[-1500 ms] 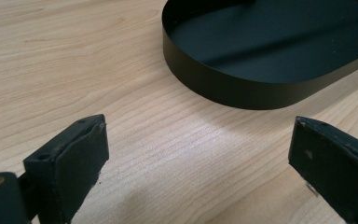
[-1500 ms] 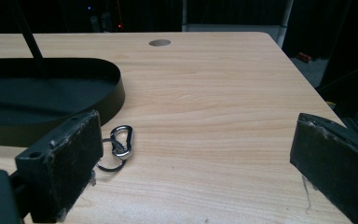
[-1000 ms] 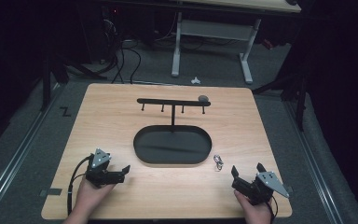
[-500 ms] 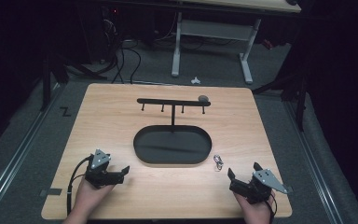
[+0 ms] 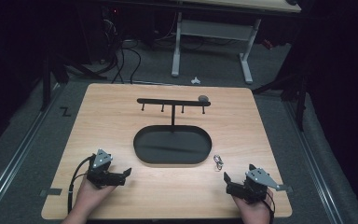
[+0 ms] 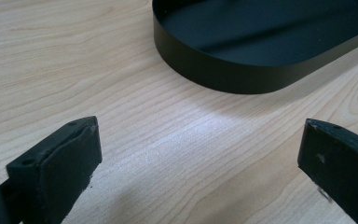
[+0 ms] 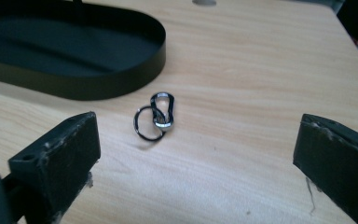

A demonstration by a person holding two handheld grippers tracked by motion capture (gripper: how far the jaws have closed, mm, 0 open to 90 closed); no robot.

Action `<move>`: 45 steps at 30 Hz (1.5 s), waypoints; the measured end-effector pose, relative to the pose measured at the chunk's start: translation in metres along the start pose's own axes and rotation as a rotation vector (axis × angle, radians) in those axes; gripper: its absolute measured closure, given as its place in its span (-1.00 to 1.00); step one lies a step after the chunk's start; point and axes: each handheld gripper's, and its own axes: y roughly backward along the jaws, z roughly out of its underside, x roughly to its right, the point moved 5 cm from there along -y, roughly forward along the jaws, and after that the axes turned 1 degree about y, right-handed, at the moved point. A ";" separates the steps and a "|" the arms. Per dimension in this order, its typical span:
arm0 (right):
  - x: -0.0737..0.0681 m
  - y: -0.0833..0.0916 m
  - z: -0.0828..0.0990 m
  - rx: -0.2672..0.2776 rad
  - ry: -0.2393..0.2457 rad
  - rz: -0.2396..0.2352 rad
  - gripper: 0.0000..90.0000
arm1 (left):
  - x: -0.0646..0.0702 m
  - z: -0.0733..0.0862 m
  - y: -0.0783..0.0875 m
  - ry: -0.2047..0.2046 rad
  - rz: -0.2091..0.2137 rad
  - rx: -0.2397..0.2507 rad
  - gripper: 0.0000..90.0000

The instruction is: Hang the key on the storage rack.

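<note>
Key ring (image 7: 154,117): a small carabiner clip linked to a round split ring, lying flat on the bare wood just off the near right end of the tray; in the high view it is a small glint (image 5: 218,161) between the tray and the right hand.

Right gripper (image 5: 233,183): held low over the bench's near right corner, aimed at the key ring. Its fingers (image 7: 58,163) stand wide apart with nothing between them; the ring sits ahead of the gap, somewhat toward the left-hand finger.

What has changed: against the pictures from a second and half a second ago, the right gripper has crept a little toward the ring. Everything else lies as it did.

What that means: judged from this, the approach to the ring is just under way; no contact yet, and the gripper has to close more ground and drop before it can pinch the thin metal.

Tray (image 5: 141,151): black, oval, shallow-walled, empty, in the middle of the bench.

Rack (image 5: 172,101): a black crossbar on a post rising from the tray's far side, with four small pegs hanging beneath and a grey knob at its right end; a likely place to hang the ring, though that is only a guess.

Left gripper (image 5: 120,175): resting near the left front corner, unmoved across the pictures, fingers (image 6: 60,163) spread wide and empty, facing the tray's near wall.

Bench (image 5: 102,121): light wood, otherwise bare.
</note>
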 end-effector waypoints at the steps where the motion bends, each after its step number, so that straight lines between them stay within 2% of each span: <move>1: 0.000 0.000 0.001 -0.016 -0.003 0.000 -0.97 | 0.000 0.000 0.001 0.000 -0.002 0.004 -1.00; 2: 0.000 -0.001 0.002 -0.038 -0.007 -0.007 -0.93 | 0.000 0.000 0.001 0.001 0.000 0.005 -1.00; 5: 0.000 -0.002 0.004 -0.057 -0.001 -0.013 -0.86 | 0.001 0.001 -0.001 0.000 0.016 -0.005 -1.00; 8: -0.002 -0.001 0.009 -0.109 0.028 -0.011 -0.69 | 0.003 0.002 -0.003 -0.019 0.022 -0.020 -1.00; 12: -0.004 -0.001 0.010 -0.129 0.025 -0.005 -0.64 | 0.006 0.001 -0.004 -0.020 0.028 -0.019 -1.00; 14: -0.006 -0.003 0.012 -0.171 0.019 -0.019 -0.54 | 0.005 0.001 -0.004 -0.020 0.025 -0.019 -1.00; 15: -0.006 -0.003 0.012 -0.171 0.019 -0.019 -0.54 | 0.005 0.001 -0.003 -0.018 0.022 -0.014 -1.00; 19: -0.012 -0.008 0.021 -0.266 0.013 -0.073 -0.35 | 0.005 0.001 0.000 -0.006 0.022 -0.002 -0.99; 25: -0.013 -0.010 0.019 -0.307 0.018 -0.063 -0.15 | 0.004 0.002 0.001 -0.003 0.030 -0.004 -0.99; 26: -0.011 -0.011 0.019 -0.339 0.018 -0.053 -0.09 | 0.004 0.003 0.001 -0.010 0.030 -0.007 -0.99; 32: -0.011 -0.014 0.018 -0.400 0.041 -0.047 -0.05 | 0.001 0.003 0.003 0.000 0.034 -0.002 -0.99; 34: -0.013 -0.014 0.015 -0.436 0.049 -0.061 -0.04 | 0.001 0.003 0.003 0.000 0.040 -0.003 -0.99; 36: -0.015 -0.014 0.013 -0.464 0.076 -0.069 -0.04 | 0.001 0.003 0.003 0.001 0.048 -0.003 -0.99; 38: -0.019 -0.014 0.008 -0.496 0.090 -0.083 -0.10 | 0.001 0.003 0.002 0.000 0.045 -0.004 -0.99; 39: -0.019 -0.014 0.008 -0.496 0.090 -0.083 -0.10 | 0.000 0.002 0.002 0.002 0.045 -0.003 -0.99; 40: -0.020 -0.014 0.005 -0.512 0.065 -0.107 -0.15 | 0.000 0.002 0.002 0.003 0.046 -0.003 -0.99; 41: -0.020 -0.014 0.005 -0.512 0.065 -0.107 -0.15 | -0.001 0.002 0.002 0.005 0.045 0.000 -0.99; 42: -0.021 -0.014 0.003 -0.534 0.040 -0.124 -0.19 | -0.001 0.002 0.003 0.006 0.043 0.001 -0.99; 45: -0.022 -0.015 0.003 -0.557 0.056 -0.128 -0.24 | -0.002 0.002 0.003 0.008 0.041 0.002 -0.99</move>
